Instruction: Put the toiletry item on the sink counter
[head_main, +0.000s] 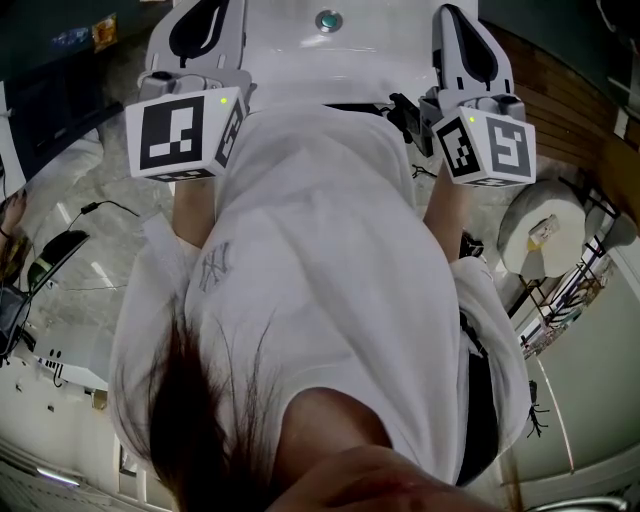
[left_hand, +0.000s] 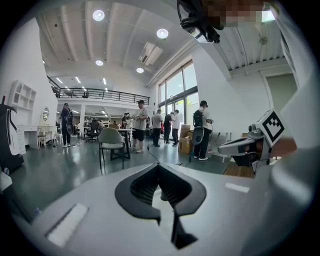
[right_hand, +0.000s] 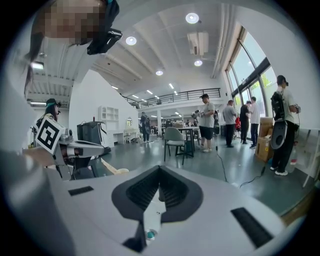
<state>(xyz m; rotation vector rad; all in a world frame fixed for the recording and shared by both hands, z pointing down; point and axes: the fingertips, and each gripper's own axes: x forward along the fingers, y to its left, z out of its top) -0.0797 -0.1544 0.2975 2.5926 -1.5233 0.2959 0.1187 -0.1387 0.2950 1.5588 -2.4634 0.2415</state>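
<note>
No toiletry item shows in any view. The head view looks down my own white shirt (head_main: 320, 260). My left gripper (head_main: 203, 25) and right gripper (head_main: 455, 32) are held up on either side of it, over a white sink (head_main: 290, 55) with a round drain (head_main: 328, 20). In the left gripper view the black pads of my left gripper (left_hand: 159, 167) meet at their tips with nothing between them. The right gripper (right_hand: 159, 168) looks the same, tips together and empty, with the drain (right_hand: 150, 234) showing through the gap below the tips.
A white round object (head_main: 540, 235) and a wire rack (head_main: 575, 285) stand at the right. Beyond the grippers lies a large hall with standing people (left_hand: 141, 125), a grey chair (left_hand: 111, 140) by a table, and cardboard boxes (right_hand: 264, 142).
</note>
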